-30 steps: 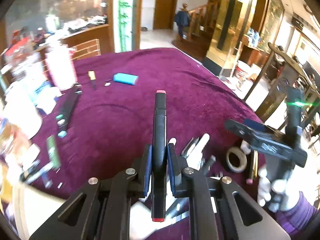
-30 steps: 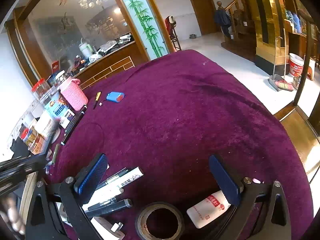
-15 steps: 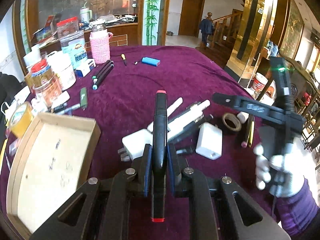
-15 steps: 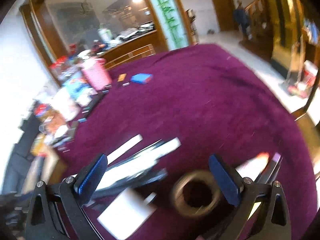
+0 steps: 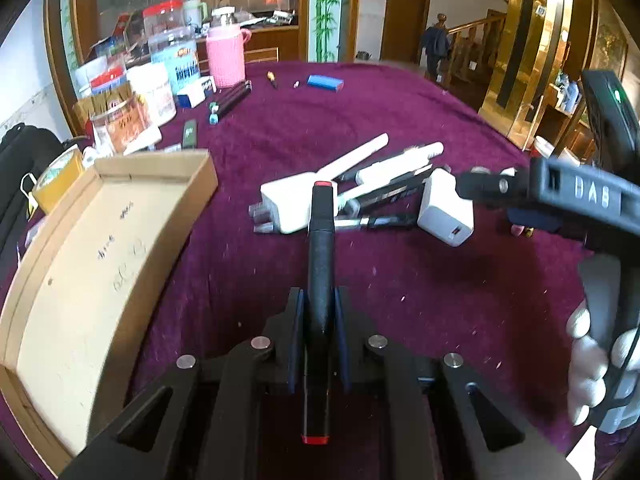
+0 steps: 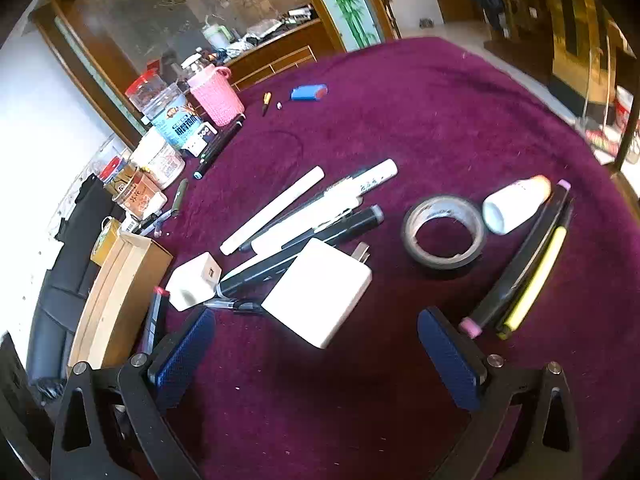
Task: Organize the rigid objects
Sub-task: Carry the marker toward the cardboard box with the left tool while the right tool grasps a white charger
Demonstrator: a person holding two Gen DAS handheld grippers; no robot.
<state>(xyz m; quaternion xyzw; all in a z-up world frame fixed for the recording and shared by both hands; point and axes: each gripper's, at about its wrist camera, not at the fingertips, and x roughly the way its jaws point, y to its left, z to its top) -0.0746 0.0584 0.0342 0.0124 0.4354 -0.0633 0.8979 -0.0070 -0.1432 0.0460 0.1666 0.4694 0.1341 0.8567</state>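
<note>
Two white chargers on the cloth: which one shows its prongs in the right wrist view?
The larger charger, nearest the open right gripper; metal prongs stick out its far end. The smaller one, by the box, shows only a port.

Purple-clothed table [image 6: 440, 112], bamboo-painted panel [image 5: 325, 8], brown door [image 5: 404, 16], wooden staircase [image 5: 472, 40].

Near cloth: the bench [image 6: 440, 112] is bare purple between the right claw [image 6: 316, 354] and the white charger [image 6: 318, 292] at its 12 o'clock.
Far cloth: open from centre toward 1 o'clock.
Centre pile: pens [image 6: 320, 216] and two chargers lie touching, blocking 11 to 12 o'clock.
Right side: tape roll [image 6: 443, 232], white bottle [image 6: 516, 204] and markers [image 6: 524, 268] crowd 1 to 2 o'clock.
Left edge: cardboard tray [image 5: 100, 248] walls 9 o'clock; jars [image 6: 160, 120] line 10 o'clock.
</note>
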